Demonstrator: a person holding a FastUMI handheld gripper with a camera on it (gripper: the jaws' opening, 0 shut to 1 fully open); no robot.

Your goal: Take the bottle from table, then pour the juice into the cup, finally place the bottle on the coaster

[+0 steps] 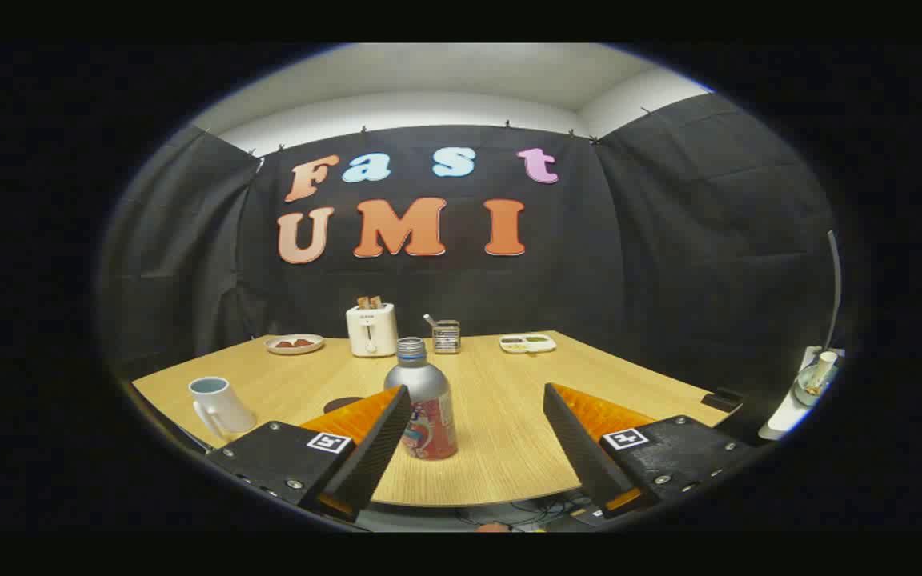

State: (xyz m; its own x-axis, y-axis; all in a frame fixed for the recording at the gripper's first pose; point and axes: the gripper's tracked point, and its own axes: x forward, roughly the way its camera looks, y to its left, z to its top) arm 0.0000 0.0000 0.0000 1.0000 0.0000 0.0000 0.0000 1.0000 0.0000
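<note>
A silver bottle (426, 400) with a red label and an uncapped threaded neck stands upright on the wooden table (501, 432). It sits just ahead of my gripper (477, 394), close against the left finger (365, 448) and well apart from the right finger. The jaws stand wide open with nothing between them. A white cup (219, 406) with a handle rests on the table to the left, beyond the left finger. A dark round coaster (341, 404) lies between the cup and the bottle, partly hidden by the left finger.
At the table's back stand a white toaster (371, 328) with toast, a small plate (294, 344) with food, a metal holder (446, 336) and a white tray (527, 343). The table's front edge curves just below the fingers. A side shelf (809, 384) sits far right.
</note>
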